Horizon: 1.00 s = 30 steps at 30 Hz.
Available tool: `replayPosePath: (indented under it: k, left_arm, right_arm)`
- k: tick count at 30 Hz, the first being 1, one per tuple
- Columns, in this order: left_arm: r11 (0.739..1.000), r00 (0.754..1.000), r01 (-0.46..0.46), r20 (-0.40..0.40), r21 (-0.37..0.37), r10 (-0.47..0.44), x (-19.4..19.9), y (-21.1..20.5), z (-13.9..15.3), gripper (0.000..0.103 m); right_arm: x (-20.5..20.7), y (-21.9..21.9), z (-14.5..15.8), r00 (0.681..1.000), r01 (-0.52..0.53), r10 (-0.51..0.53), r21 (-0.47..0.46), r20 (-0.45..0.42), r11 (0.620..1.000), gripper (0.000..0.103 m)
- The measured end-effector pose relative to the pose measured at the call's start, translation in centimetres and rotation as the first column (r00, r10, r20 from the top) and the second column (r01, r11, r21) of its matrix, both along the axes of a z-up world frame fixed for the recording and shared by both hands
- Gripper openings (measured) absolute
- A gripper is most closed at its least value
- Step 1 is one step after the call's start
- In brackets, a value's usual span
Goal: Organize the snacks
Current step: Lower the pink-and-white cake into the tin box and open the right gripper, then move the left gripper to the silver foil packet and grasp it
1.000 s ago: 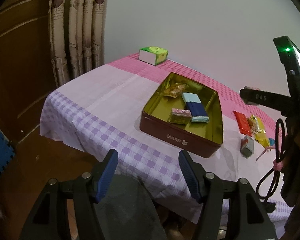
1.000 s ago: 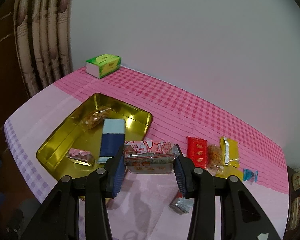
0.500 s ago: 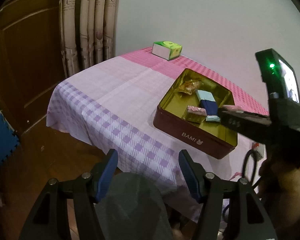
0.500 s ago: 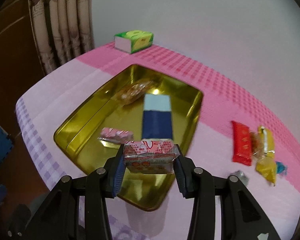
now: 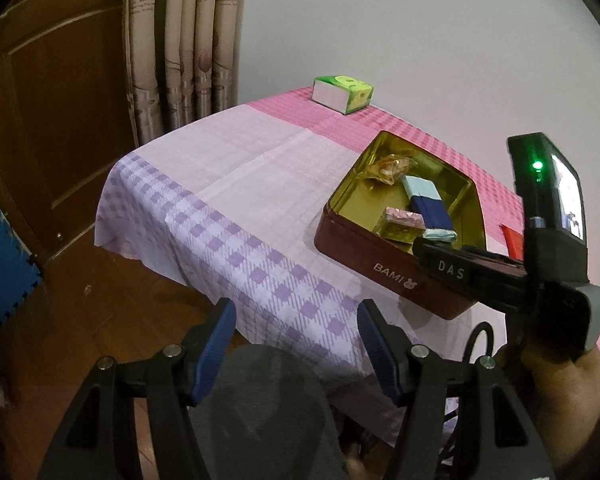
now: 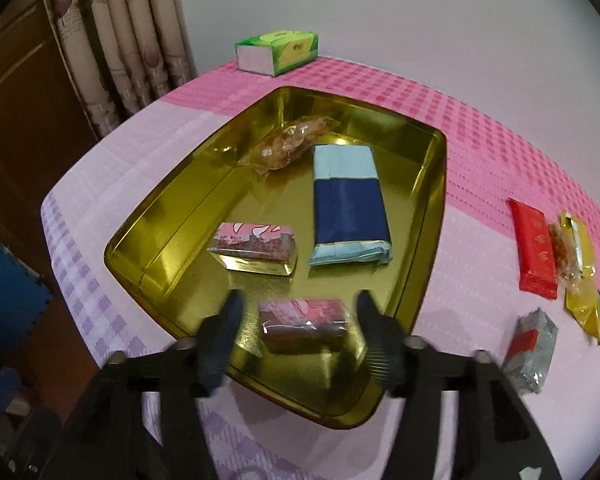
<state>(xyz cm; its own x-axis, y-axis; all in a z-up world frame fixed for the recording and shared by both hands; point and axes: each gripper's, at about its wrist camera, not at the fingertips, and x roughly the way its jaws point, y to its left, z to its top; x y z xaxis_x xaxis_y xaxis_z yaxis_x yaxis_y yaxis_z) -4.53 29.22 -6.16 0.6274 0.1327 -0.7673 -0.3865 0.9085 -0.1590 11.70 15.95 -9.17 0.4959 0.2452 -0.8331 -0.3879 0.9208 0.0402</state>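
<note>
A gold-lined, dark red tin (image 6: pixel 440 184) stands on the checked tablecloth. Inside it lie a blue bar (image 6: pixel 348 204), a clear-wrapped brown snack (image 6: pixel 292 144) and a pink-wrapped snack (image 6: pixel 256 244). A second pink-wrapped snack (image 6: pixel 304 320) rests on the tin's floor near its front wall, between the jaws of my right gripper (image 6: pixel 299 308). Those jaws are opening, and a gap shows on both sides of the wrapper. My left gripper (image 5: pixel 296 316) hangs open and empty off the table's near edge, well left of the tin (image 5: pixel 380 268).
On the cloth right of the tin lie a red packet (image 6: pixel 534 248), yellow wrappers (image 6: pixel 580 264) and a silver-red packet (image 6: pixel 530 344). A green tissue box (image 6: pixel 278 52) sits at the far edge. Curtains and a wooden door stand to the left.
My right gripper came down over the tin with the pink snack, and its jaws have parted. The snack now lies on the tin's floor. The left gripper has barely shifted.
</note>
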Motion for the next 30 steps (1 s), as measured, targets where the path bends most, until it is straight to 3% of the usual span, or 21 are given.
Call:
replayPosePath:
  k: [2,5,8,10,12,16,17,18,21,22,25,27,30]
  left_arm:
    - [1.0,1.0,0.011,0.001,0.006,-0.011,0.0,-0.3,0.0,0.064]
    - [0.999,0.999,0.047,0.014,-0.003,-0.047,0.2,-0.7,0.0,0.064]
    - [0.994,0.993,0.107,0.044,-0.015,-0.106,0.2,-1.7,0.3,0.064]
    - [0.982,0.981,0.185,0.064,-0.042,-0.183,0.4,-3.0,0.3,0.064]
    - [0.952,0.951,0.303,0.087,-0.05,-0.298,0.7,-5.3,0.4,0.064]
    - [0.875,0.873,0.482,0.069,0.037,-0.483,1.6,-10.6,-0.3,0.064]
    - [0.837,0.835,0.546,0.061,0.047,-0.548,2.1,-12.6,-0.7,0.064]
    - [0.809,0.807,0.586,0.052,0.047,-0.588,2.6,-14.3,-1.0,0.064]
    - [0.757,0.756,0.652,0.037,0.035,-0.653,5.1,-18.8,-1.4,0.064]
    - [0.746,0.745,0.664,0.039,0.041,-0.666,6.1,-20.0,-1.6,0.064]
    - [0.708,0.711,0.7,0.004,0.09,-0.703,9.3,-23.6,-2.3,0.064]
    - [0.686,0.691,0.72,-0.017,0.105,-0.722,11.4,-25.6,-2.9,0.064]
    - [0.703,0.704,0.71,-0.035,0.044,-0.709,14.2,-26.7,-3.9,0.064]
  right_arm:
    - [-0.4,-0.4,0.5,1.0,-0.01,0.01,0.035,0.01,0.999,0.073]
    - [-1.8,-2.7,2.4,0.998,-0.011,0.005,0.115,0.058,0.993,0.075]
    - [-3.1,-6.8,3.3,0.995,0.028,-0.042,0.145,0.092,0.989,0.086]
    - [-3.9,-12.3,3.1,0.988,0.114,-0.13,0.169,0.085,0.979,0.087]
    - [-4.9,-17.6,2.4,0.973,0.203,-0.216,0.146,0.083,0.968,0.087]
    - [-8.6,-28.3,0.2,0.909,0.401,-0.409,0.099,0.082,0.911,0.088]
    - [-9.6,-30.6,-0.4,0.886,0.452,-0.459,0.103,0.069,0.886,0.088]
    - [-11.2,-33.9,-1.4,0.842,0.531,-0.538,0.123,0.037,0.839,0.088]
    - [-13.5,-39.3,-3.3,0.748,0.657,-0.662,0.194,-0.049,0.728,0.088]
    - [-13.6,-40.1,-2.9,0.735,0.668,-0.676,0.234,-0.056,0.706,0.088]
    - [-13.1,-40.4,-0.5,0.74,0.643,-0.673,0.313,-0.018,0.699,0.088]
    - [-13.1,-39.4,1.4,0.773,0.582,-0.632,0.339,0.054,0.74,0.092]
    - [-12.9,-38.3,2.4,0.797,0.536,-0.594,0.321,0.111,0.78,0.093]
